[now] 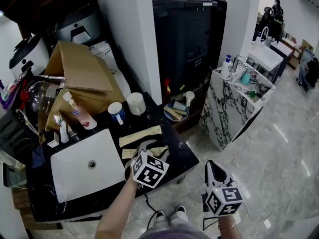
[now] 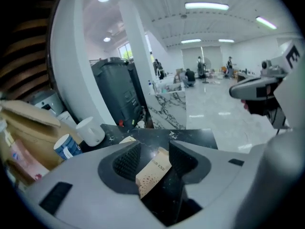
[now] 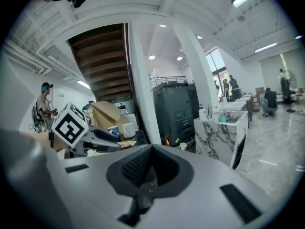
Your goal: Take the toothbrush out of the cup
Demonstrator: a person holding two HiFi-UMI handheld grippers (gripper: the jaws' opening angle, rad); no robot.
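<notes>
The left gripper hangs over the black bench, its jaws apart and pressing nothing. A beige toothbrush packet lies on the bench between them. A white cup stands beyond, to their left. The right gripper has its jaws together.

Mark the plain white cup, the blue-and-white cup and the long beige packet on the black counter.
Plain white cup (image 1: 136,105), head view, side wall.
Blue-and-white cup (image 1: 117,113), head view, side wall.
Long beige packet (image 1: 141,136), head view, its middle.

cups: I'm counting two, blue cup, white cup
beige packets: I'm seeing two
sink: I'm seeing one
</notes>
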